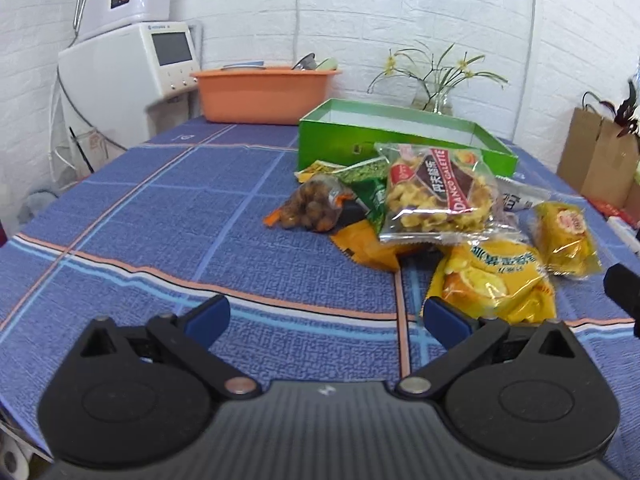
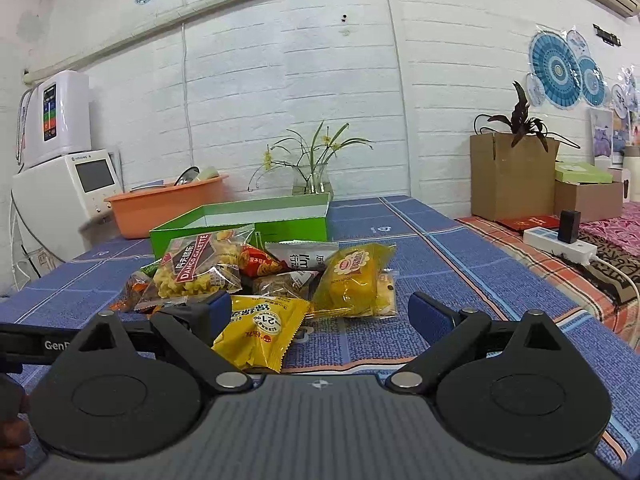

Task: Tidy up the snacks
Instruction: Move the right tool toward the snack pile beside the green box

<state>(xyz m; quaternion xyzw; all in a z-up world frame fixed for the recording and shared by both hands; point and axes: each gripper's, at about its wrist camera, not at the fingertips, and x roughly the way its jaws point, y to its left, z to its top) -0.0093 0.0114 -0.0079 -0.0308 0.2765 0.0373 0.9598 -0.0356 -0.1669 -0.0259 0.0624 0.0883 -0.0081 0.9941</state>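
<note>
A pile of snack packets lies on the blue checked tablecloth (image 1: 160, 216) in front of an open green box (image 1: 360, 142), which also shows in the right wrist view (image 2: 280, 220). The pile holds a clear galette bag (image 1: 436, 196) (image 2: 200, 268), a bag of brown nuts (image 1: 312, 208), a yellow chip bag (image 1: 496, 280) (image 2: 260, 328) and a small yellow cake packet (image 1: 564, 232) (image 2: 352, 280). My left gripper (image 1: 326, 316) is open and empty, short of the pile. My right gripper (image 2: 320, 312) is open and empty, with the yellow chip bag just ahead between its fingers.
An orange basin (image 1: 264, 94) with dishes and white appliances (image 1: 132, 72) stand at the back left. A glass vase with a plant (image 2: 312, 176) is behind the box. Cardboard boxes (image 2: 516, 176) and a power strip (image 2: 560, 244) sit to the right.
</note>
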